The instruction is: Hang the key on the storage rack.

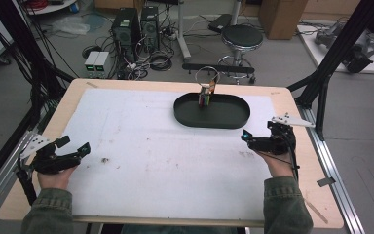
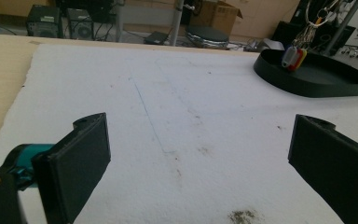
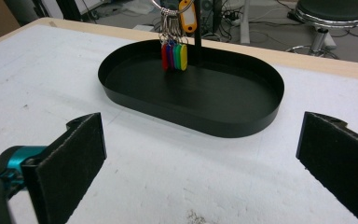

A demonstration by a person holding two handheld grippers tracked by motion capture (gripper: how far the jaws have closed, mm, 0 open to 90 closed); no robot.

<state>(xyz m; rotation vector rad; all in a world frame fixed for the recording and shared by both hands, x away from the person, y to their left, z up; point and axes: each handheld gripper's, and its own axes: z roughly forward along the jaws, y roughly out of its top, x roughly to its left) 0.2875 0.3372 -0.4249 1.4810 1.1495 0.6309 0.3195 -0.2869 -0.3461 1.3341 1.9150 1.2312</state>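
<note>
Black oval tray [image 1: 233, 119] at twelve o'clock keeps hanging key tags [image 1: 204, 100] reachable; both hand-held grippers, left [image 1: 75, 152] and right [image 1: 248, 139], wait, jaws apart.

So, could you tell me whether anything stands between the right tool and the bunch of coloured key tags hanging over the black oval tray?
Only the black oval tray's near wall. Otherwise bare white mat lies between the open right tool and the coloured key tags.
</note>
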